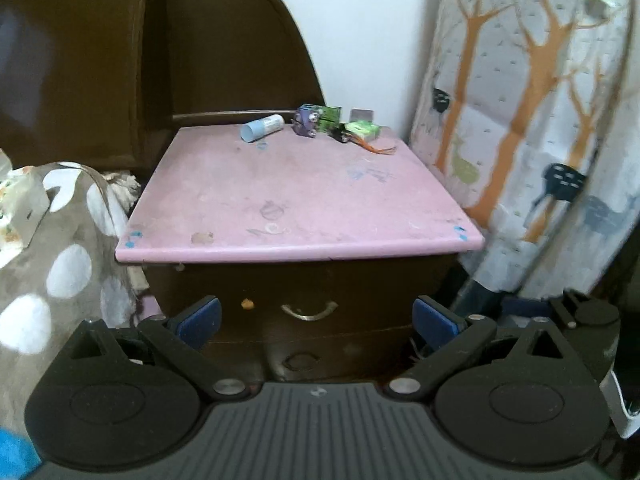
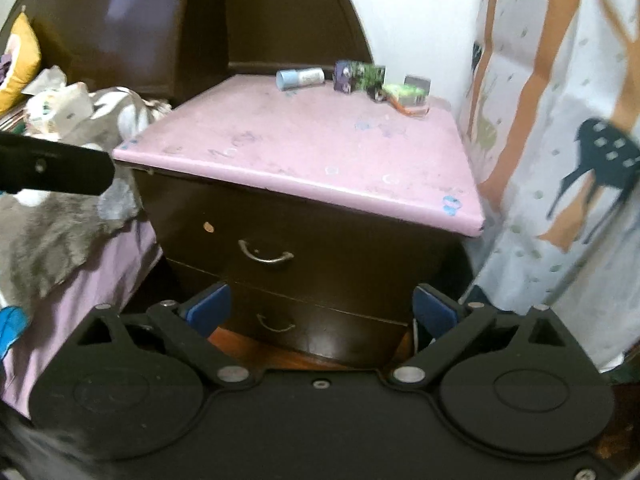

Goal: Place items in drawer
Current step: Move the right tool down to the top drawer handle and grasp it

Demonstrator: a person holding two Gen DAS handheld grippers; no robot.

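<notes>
Ahead, a dark nightstand [image 1: 304,288] with closed drawers; at the far edge of its pink top [image 1: 296,200] lie a blue tube [image 1: 262,126] and small boxes [image 1: 318,119]. Left gripper [image 1: 316,320] and right gripper [image 2: 322,308], before it, hold their jaws spread, empty.

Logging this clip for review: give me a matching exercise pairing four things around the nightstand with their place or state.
Things:
1. light blue cylindrical tube
2. curved metal upper drawer handle
3. green packet with orange cord
4. right gripper

Places or states:
A. open, nothing between its fingers
B. lying on its side at the back of the pink nightstand top
C. on a closed dark drawer front
D. near the top's back right corner

Pairs: 1-B, 2-C, 3-D, 4-A
</notes>
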